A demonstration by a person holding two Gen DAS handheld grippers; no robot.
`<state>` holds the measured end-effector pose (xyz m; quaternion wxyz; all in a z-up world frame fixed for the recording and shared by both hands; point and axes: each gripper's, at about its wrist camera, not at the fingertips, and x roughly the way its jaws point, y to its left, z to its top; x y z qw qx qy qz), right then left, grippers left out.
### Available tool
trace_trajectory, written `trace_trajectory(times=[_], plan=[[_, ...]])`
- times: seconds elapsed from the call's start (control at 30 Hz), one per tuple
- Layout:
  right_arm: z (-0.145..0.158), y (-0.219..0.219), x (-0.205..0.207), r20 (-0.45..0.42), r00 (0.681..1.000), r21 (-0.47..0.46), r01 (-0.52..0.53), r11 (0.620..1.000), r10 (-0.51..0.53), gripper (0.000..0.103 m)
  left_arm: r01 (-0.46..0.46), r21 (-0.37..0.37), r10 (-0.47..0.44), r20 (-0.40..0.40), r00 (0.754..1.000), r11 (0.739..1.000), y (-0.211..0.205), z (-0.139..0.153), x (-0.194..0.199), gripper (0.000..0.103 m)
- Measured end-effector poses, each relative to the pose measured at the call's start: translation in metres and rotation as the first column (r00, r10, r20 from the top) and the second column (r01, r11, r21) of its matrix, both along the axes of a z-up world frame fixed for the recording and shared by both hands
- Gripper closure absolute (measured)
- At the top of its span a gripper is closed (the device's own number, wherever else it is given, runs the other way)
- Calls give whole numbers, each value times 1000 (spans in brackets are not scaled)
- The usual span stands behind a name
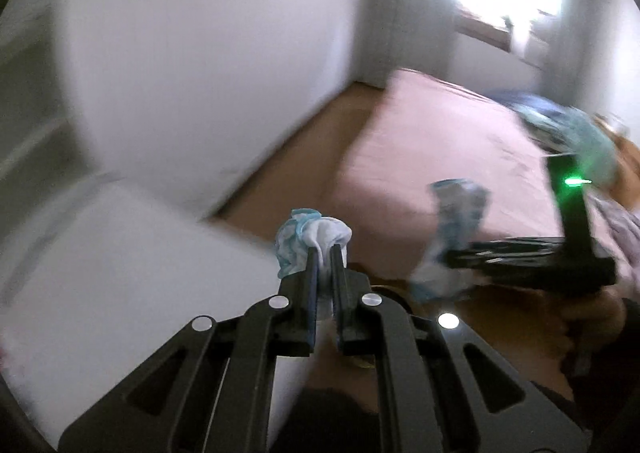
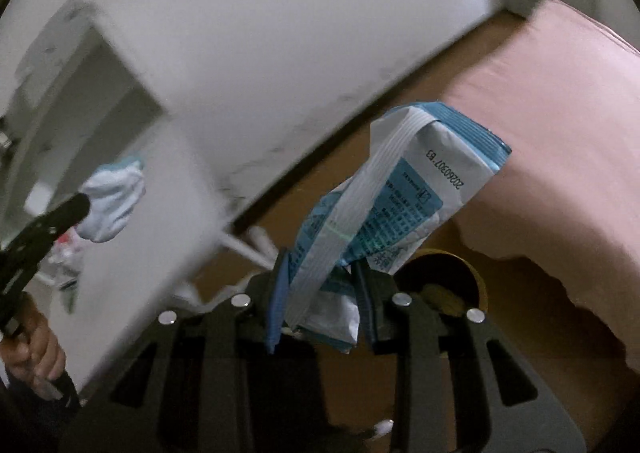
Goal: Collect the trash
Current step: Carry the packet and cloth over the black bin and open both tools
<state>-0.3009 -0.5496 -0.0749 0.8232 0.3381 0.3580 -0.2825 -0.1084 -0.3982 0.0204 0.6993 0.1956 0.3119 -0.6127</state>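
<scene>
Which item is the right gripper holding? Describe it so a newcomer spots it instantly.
Start at the pink bed; in front of it the right gripper is shut on a crumpled blue-and-white wrapper. Unlike the soft white wad in the left gripper, it is flat printed packaging with a stamped date code.

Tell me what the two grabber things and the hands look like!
Both grippers, left gripper and right gripper, are black slotted frames with silver round rivets and dark blue finger pads. A green light glows on the right one. The bare hand shows skin.
</scene>
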Motion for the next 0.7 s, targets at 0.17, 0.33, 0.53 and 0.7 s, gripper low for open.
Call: trace_trajectory(times=[0.17,0.33,0.53,0.7], plan=[[-54,-35,-44,-77,995,64,70,995,-65,72,188,79,-182,-77,980,979,-79,-74,-56,98],[-108,-58,-60,-140,988,130,88,988,-70,72,240,237,-212,-139,967,941,-132,-150,-82,98],[-150,-73,-59,-173,983,199,98,975,-64,72,253,337,-191,-206,960,907,-166,-207,-79,97],[-162,-77,-57,-181,982,218,93,972,-54,72,248,354,-178,-218,960,902,-185,-220,-87,97]])
